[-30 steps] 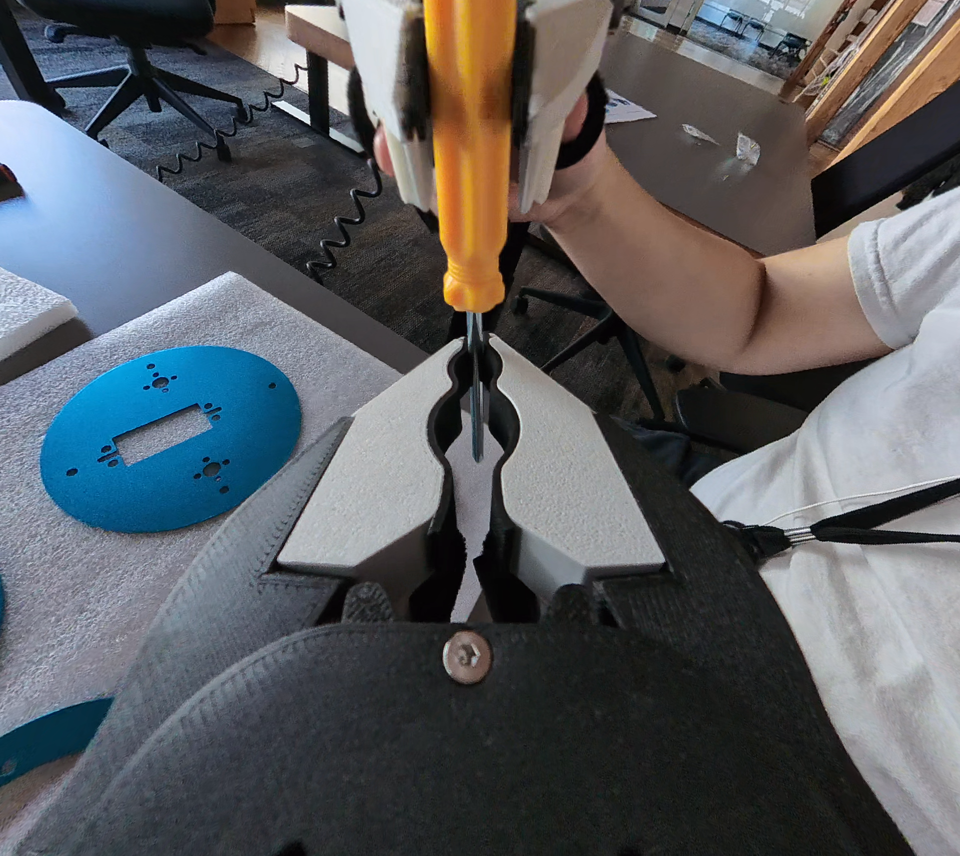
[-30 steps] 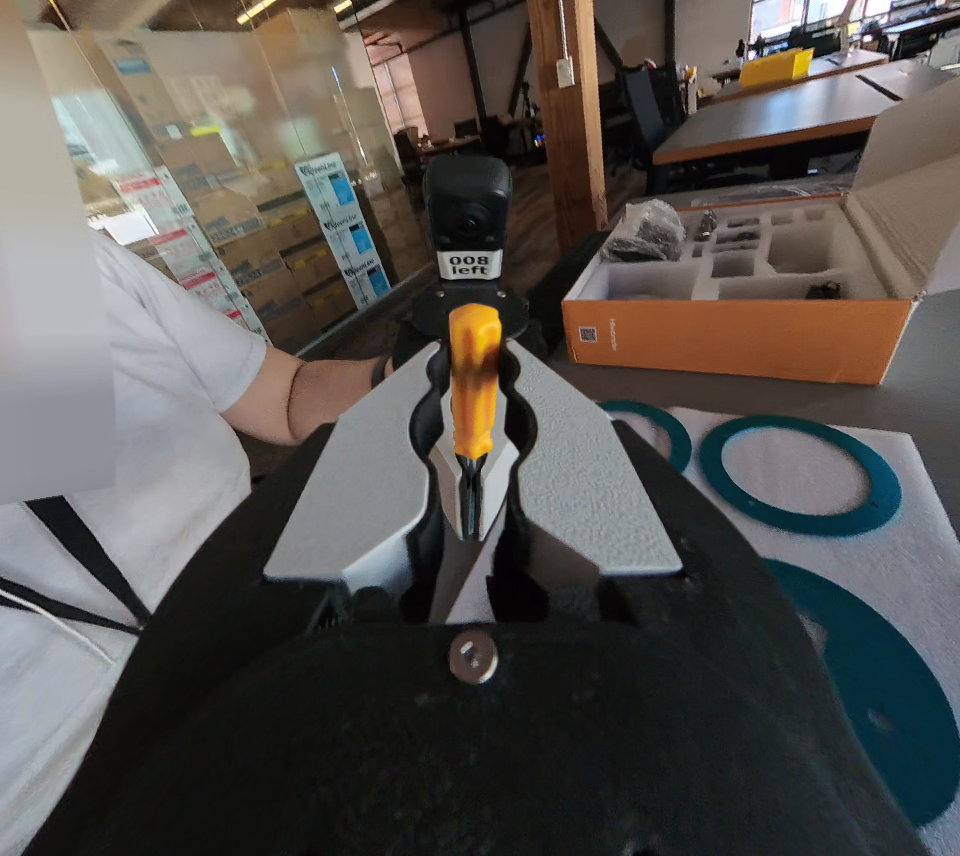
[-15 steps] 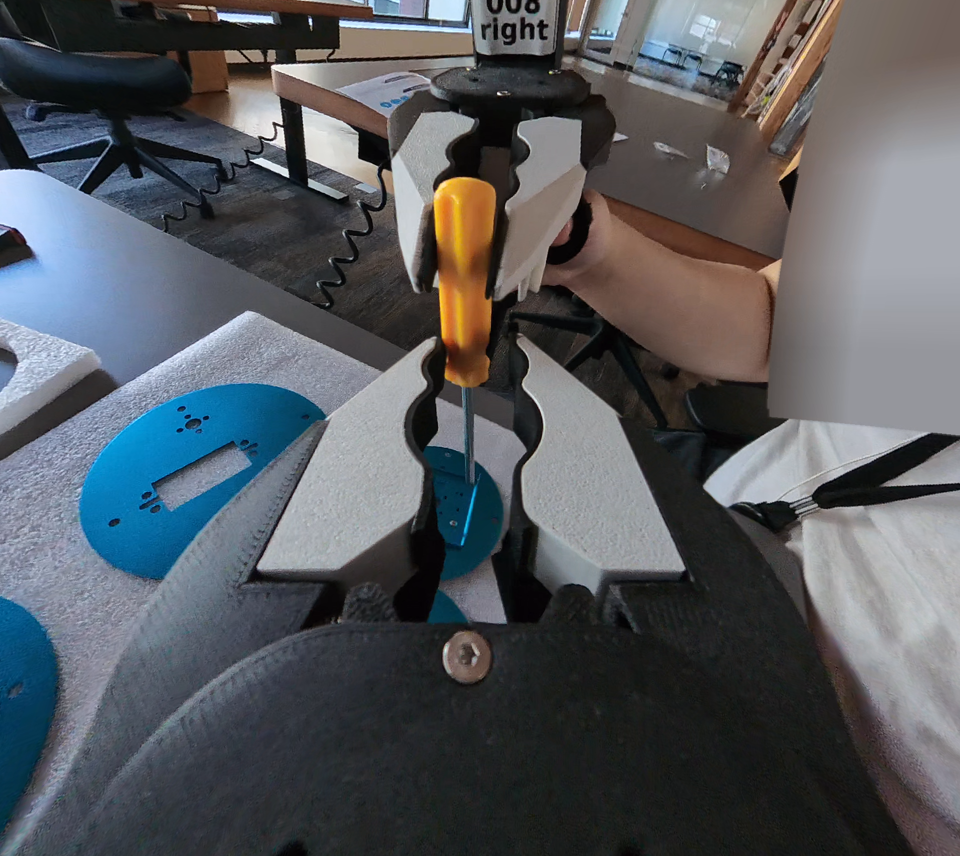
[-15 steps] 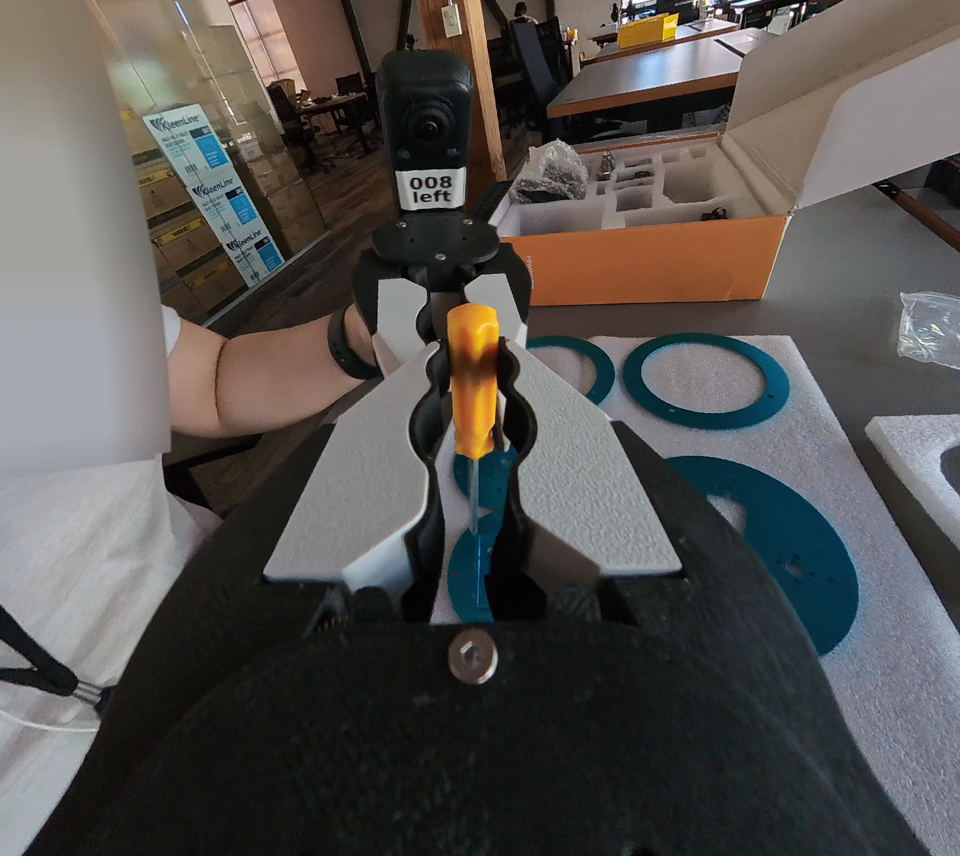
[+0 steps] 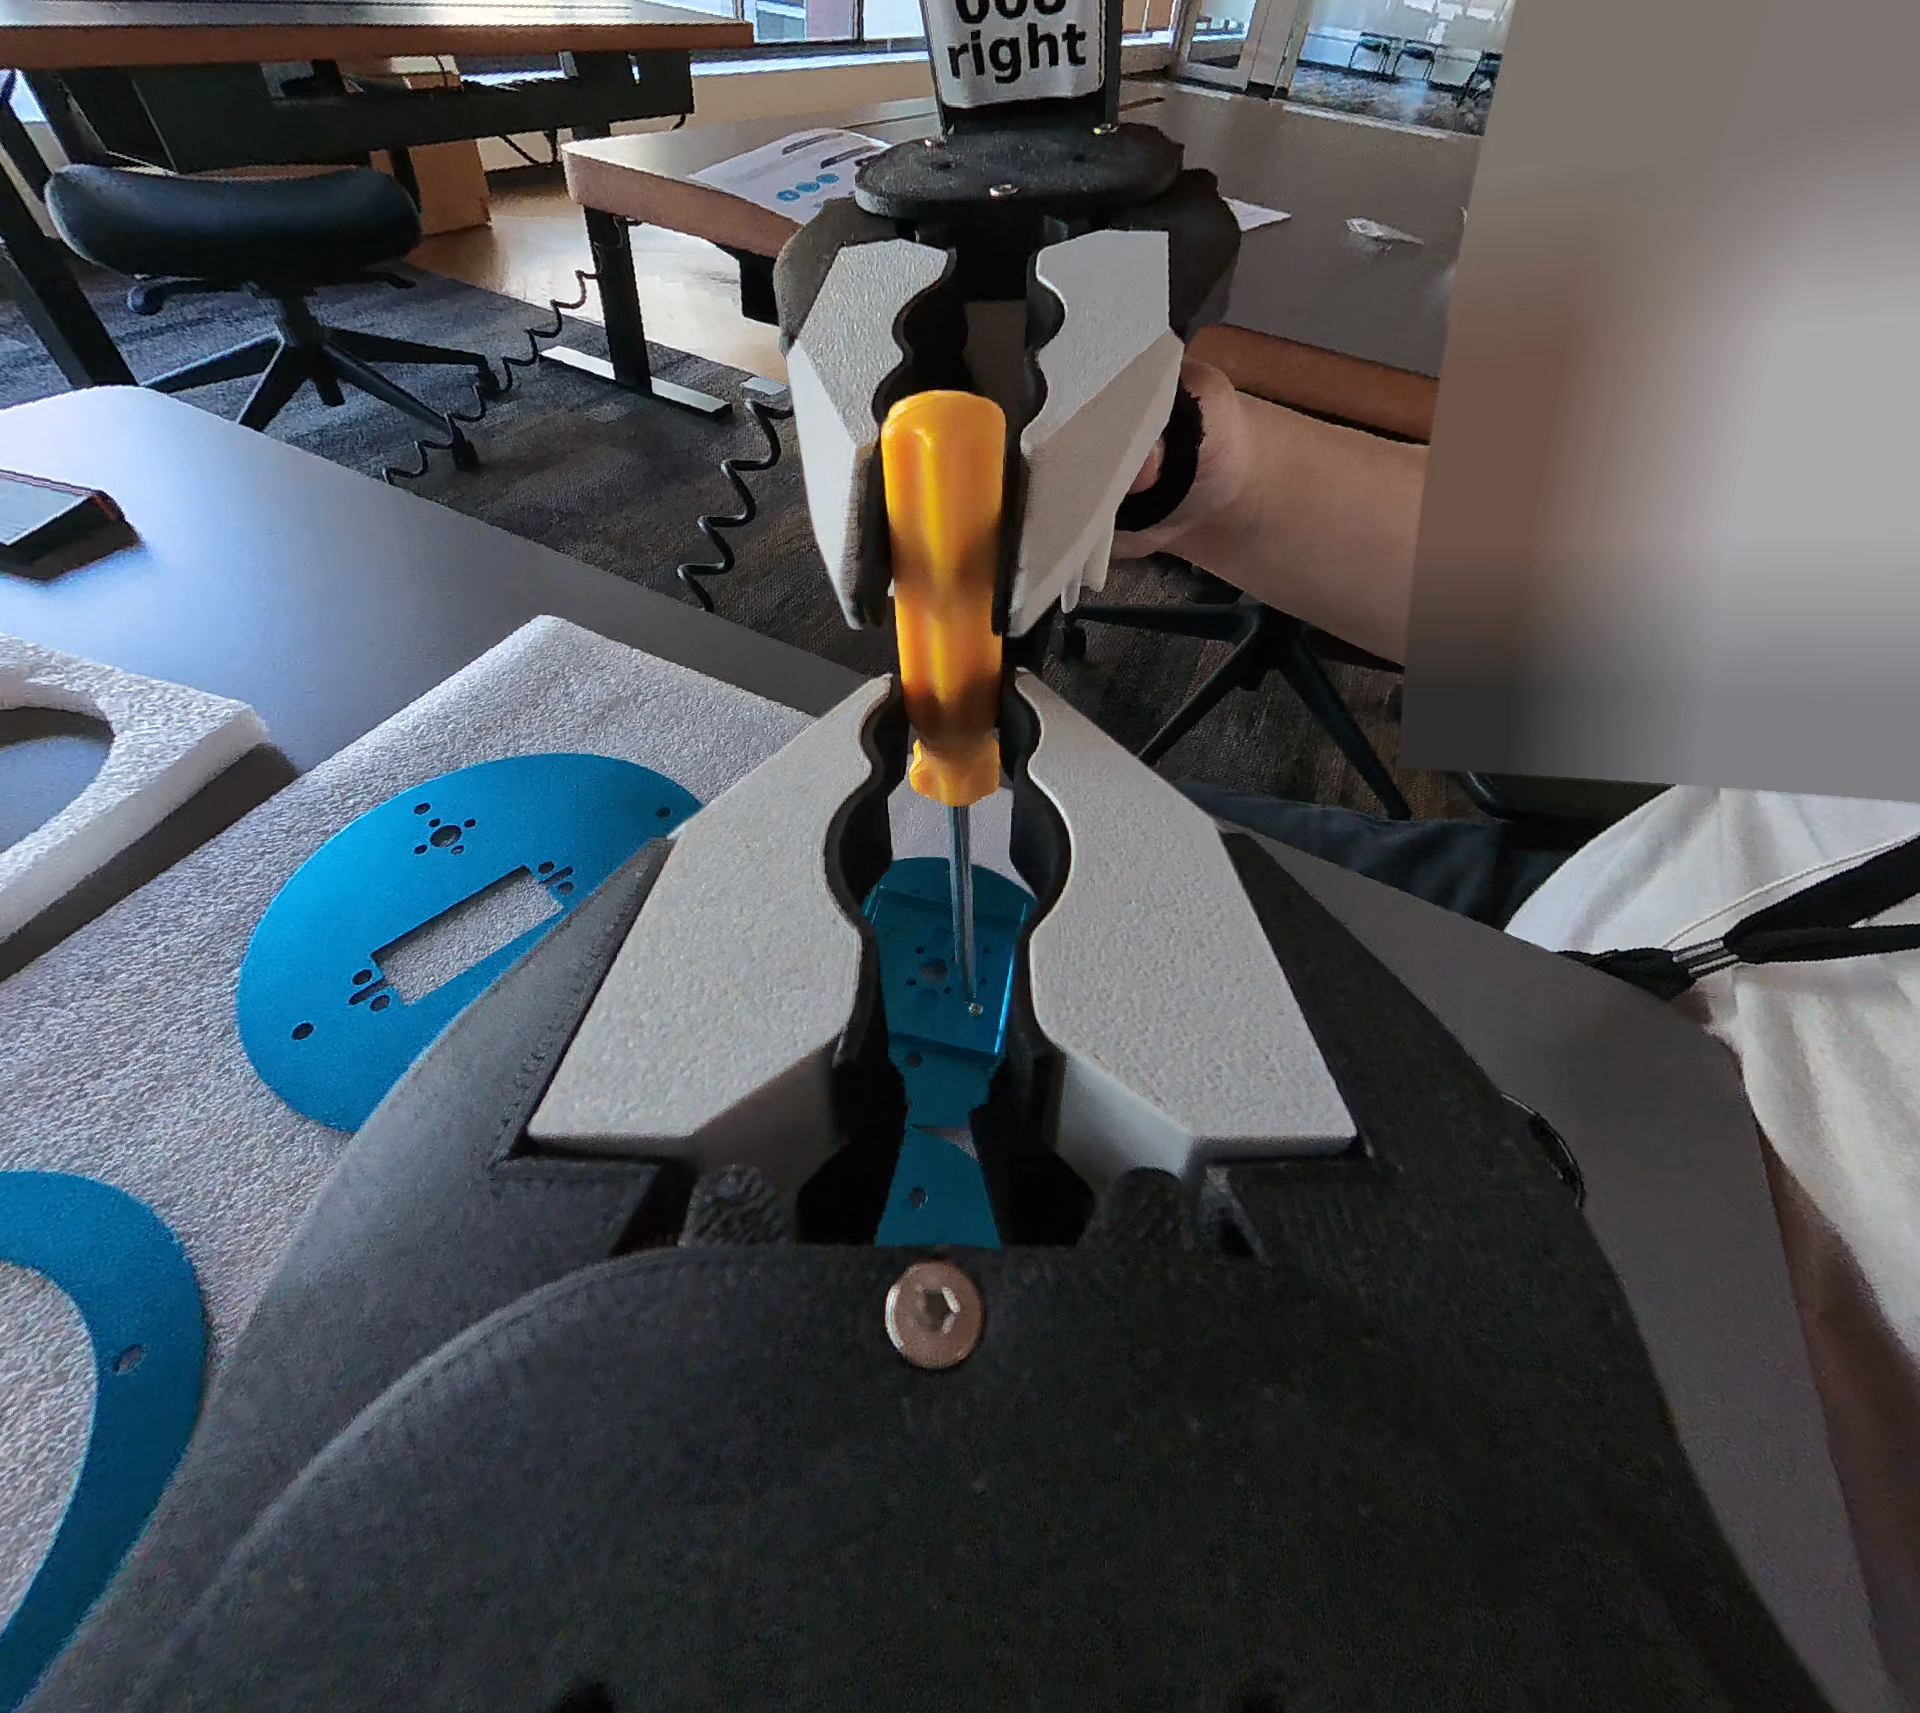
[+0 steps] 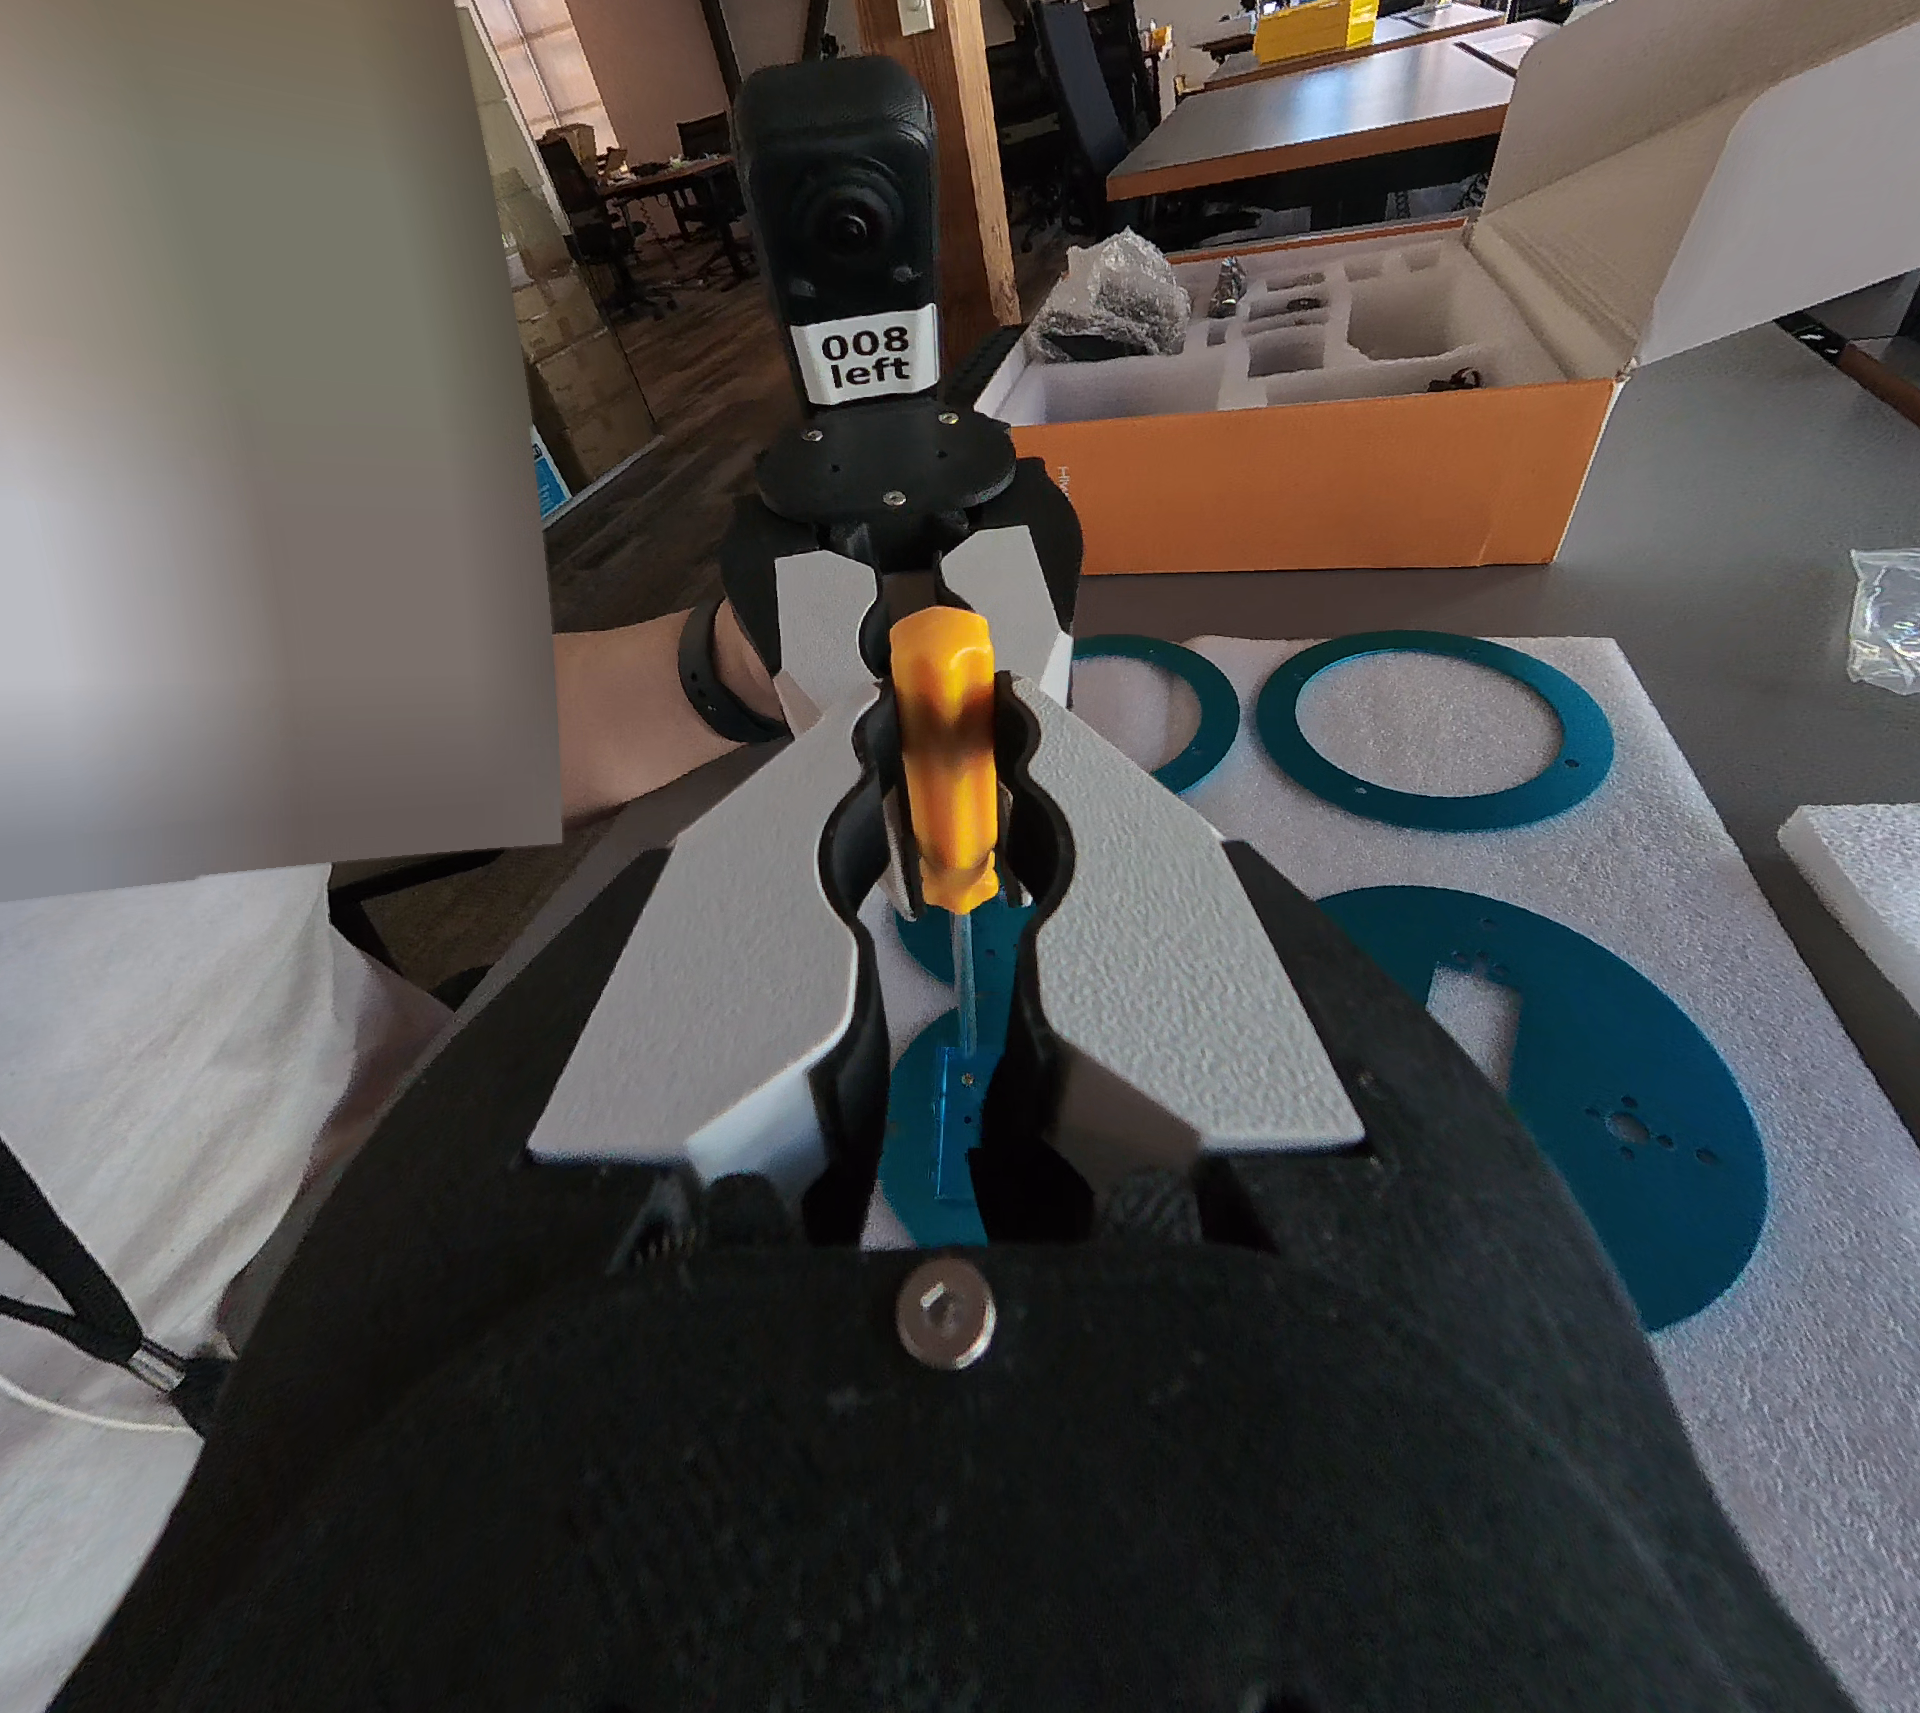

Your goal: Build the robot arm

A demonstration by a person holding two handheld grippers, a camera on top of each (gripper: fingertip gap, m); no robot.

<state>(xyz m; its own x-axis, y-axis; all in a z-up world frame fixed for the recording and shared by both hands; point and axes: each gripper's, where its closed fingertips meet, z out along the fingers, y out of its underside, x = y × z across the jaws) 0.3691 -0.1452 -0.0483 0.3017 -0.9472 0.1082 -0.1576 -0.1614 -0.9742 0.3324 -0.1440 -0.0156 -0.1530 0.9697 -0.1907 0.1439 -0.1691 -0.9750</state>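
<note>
The orange screwdriver (image 5: 940, 541) is clamped by its handle in the right tool (image 6: 945, 728), with its tip set on the small blue bracket (image 5: 935, 988). Above the bracket, the left tool (image 5: 945, 707) is held narrowly parted, gripping nothing. A blue round plate (image 5: 343, 957) is laid beside the bracket.

Orange screwdriver (image 6: 943, 780) between jaws

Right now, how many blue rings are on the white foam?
2. One ring near the orange box; another, left of it, half hidden behind the left gripper. Others may be hidden.
</note>
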